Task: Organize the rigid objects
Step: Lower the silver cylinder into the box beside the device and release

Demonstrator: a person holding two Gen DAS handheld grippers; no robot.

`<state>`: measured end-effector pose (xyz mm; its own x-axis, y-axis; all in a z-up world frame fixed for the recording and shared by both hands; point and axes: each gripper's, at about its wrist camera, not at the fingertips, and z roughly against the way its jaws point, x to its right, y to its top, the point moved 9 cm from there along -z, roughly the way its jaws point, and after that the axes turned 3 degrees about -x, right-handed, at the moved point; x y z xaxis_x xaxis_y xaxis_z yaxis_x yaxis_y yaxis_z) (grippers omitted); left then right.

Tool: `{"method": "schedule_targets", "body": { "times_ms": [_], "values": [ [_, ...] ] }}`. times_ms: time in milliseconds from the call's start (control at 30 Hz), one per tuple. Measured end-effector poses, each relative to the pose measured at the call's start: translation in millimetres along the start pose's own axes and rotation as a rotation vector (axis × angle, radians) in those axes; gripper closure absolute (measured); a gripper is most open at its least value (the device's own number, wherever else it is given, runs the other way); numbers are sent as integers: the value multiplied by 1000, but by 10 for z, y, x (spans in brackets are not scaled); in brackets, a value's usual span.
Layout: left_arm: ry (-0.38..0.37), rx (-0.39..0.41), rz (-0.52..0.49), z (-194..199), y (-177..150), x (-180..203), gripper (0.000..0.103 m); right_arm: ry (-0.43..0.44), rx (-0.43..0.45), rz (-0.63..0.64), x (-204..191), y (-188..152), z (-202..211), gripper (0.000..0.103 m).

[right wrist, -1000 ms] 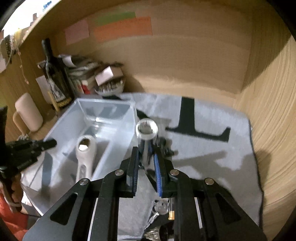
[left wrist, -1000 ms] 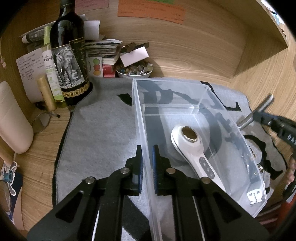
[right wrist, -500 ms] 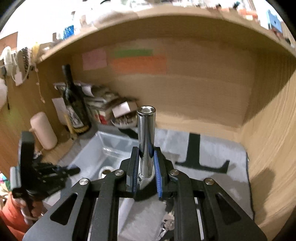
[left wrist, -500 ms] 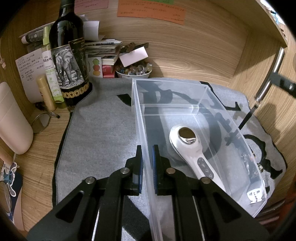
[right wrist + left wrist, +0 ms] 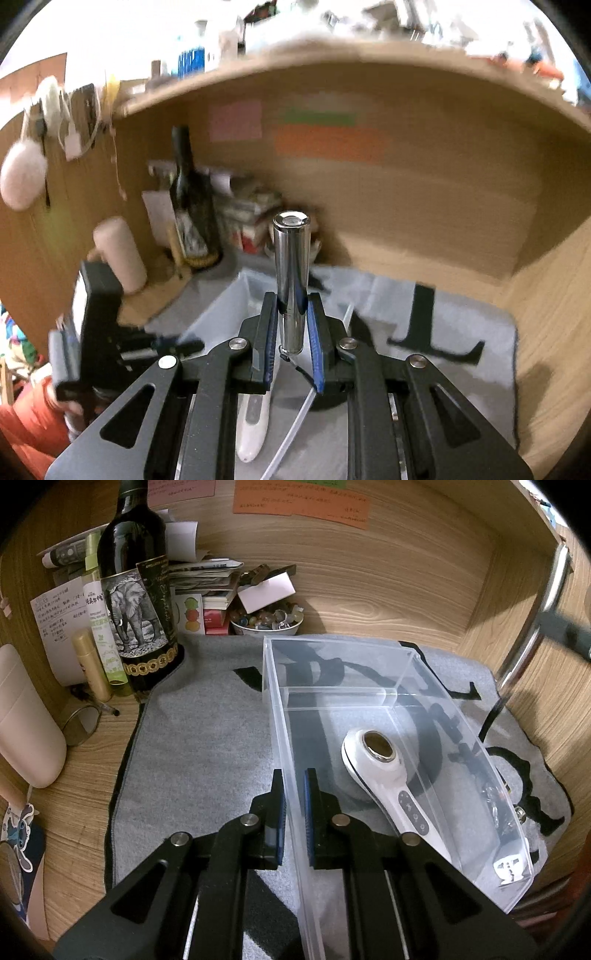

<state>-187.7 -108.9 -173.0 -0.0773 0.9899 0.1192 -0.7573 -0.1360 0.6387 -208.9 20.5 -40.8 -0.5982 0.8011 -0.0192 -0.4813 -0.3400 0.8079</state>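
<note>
Clear plastic bin [image 5: 369, 672] on grey mat, wall pinched by left gripper [image 5: 293, 812] to steady it; chrome cylinder [image 5: 291, 280] clamped upright in right gripper [image 5: 291, 332] above the bin, presumably for deposit.

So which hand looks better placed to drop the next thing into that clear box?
The right. The right gripper already has its jaws shut on the shiny metal cylinder, lifted above the clear box. The left gripper is busy clamping the box's near wall, apparently steadying it.
</note>
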Motion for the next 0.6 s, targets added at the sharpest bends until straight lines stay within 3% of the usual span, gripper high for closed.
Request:
{"method": "schedule_targets", "body": {
  "times_ms": [333, 600],
  "values": [
    [1, 0, 0, 0, 0, 2, 94, 5, -231, 22, 30, -603, -573, 88],
    [0, 0, 0, 0, 0, 2, 94, 13, -293, 41, 25, -690, -765, 88]
  ]
}}
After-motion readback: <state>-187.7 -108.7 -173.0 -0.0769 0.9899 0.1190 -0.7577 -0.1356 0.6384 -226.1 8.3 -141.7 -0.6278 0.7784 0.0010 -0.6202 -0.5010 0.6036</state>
